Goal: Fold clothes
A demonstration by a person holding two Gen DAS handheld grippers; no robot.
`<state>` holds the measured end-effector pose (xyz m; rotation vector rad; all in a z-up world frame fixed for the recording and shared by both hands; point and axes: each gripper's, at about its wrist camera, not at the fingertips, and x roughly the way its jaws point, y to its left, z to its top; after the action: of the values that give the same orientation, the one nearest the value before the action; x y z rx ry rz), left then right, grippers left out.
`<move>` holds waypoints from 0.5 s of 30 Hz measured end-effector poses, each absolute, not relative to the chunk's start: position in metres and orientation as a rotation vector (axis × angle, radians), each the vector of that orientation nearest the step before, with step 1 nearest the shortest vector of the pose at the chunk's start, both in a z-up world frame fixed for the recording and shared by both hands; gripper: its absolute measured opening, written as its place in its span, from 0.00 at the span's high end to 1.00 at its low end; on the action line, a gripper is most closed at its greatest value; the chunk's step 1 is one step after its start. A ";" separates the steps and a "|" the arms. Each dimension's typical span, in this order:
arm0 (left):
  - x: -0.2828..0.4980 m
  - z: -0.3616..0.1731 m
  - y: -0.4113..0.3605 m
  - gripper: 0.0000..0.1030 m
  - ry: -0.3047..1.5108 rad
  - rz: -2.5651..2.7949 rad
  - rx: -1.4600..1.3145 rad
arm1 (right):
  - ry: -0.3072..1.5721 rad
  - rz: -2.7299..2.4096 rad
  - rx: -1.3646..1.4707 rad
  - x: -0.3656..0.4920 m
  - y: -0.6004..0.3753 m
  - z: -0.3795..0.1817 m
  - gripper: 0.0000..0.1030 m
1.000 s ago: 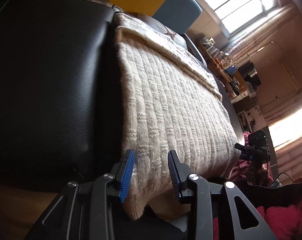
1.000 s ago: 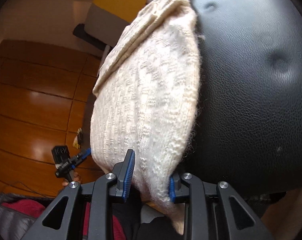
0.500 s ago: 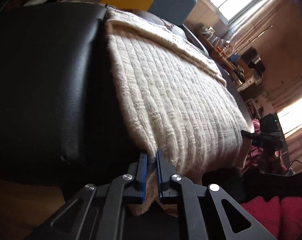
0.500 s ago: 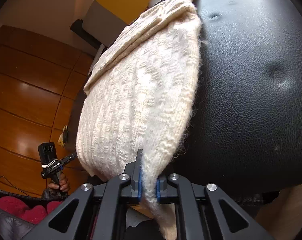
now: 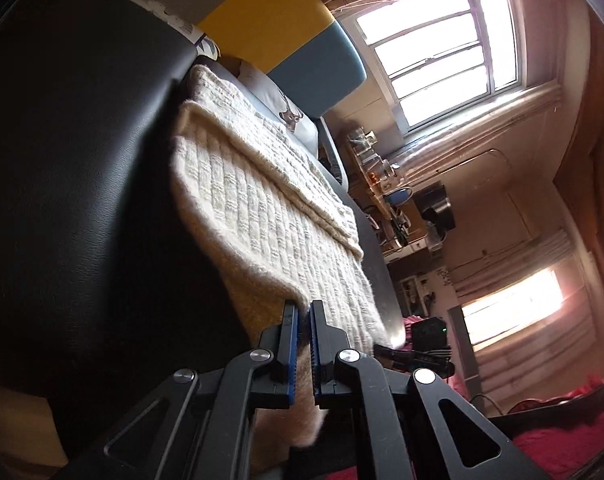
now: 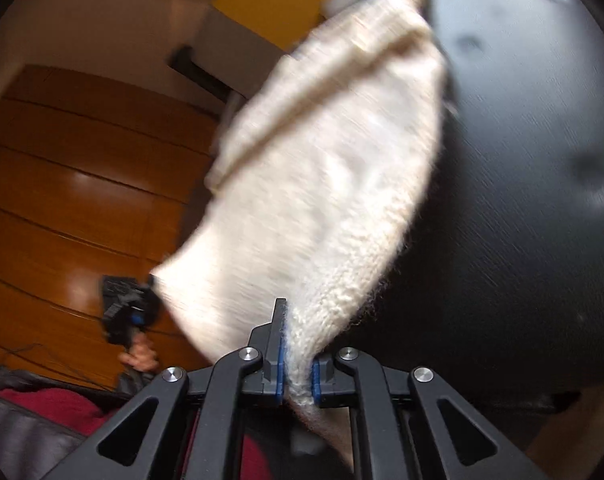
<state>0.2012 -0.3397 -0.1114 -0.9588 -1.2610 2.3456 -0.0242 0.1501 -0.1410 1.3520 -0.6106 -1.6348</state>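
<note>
Cream knit sweater (image 5: 270, 216) on black leather seat (image 6: 521, 200), both grippers' jaws pinching its near edge.

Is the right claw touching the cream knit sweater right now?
Touching. The right wrist view shows the right claw shut on the cream knit sweater, both blue pads pressing a bunched edge of the knit between them.

Black leather seat (image 5: 82, 200) bare left of sweater (image 5: 262, 216), clear passage there. Right side: cluttered shelf (image 5: 385, 196) close. Wood floor (image 6: 62, 184) open beyond the edge.
</note>
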 end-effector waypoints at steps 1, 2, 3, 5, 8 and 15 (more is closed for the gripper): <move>0.198 -0.109 -0.337 0.95 -1.267 2.335 -0.947 | -0.629 -1.627 1.314 -0.027 0.147 -0.133 0.93; 0.194 -0.105 -0.337 0.95 -1.273 2.320 -0.922 | -0.644 -1.623 1.289 -0.033 0.148 -0.128 0.93; 0.190 -0.100 -0.337 0.95 -1.274 2.310 -0.895 | -0.659 -1.618 1.264 -0.040 0.148 -0.123 0.93; 0.178 -0.087 -0.339 0.95 -1.263 2.301 -0.839 | -0.688 -1.608 1.226 -0.053 0.140 -0.115 0.93; 0.152 -0.064 -0.346 0.95 -1.234 2.302 -0.748 | -0.717 -1.609 1.175 -0.078 0.128 -0.101 0.93; 0.055 -0.027 -0.380 0.95 -1.216 2.317 -0.598 | -0.849 -1.697 1.131 -0.177 0.102 -0.094 0.93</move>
<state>0.0551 -0.3802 -0.0269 -0.5980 -1.2165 2.3168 -0.1768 0.1021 -0.0939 1.1306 -0.8491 -1.6975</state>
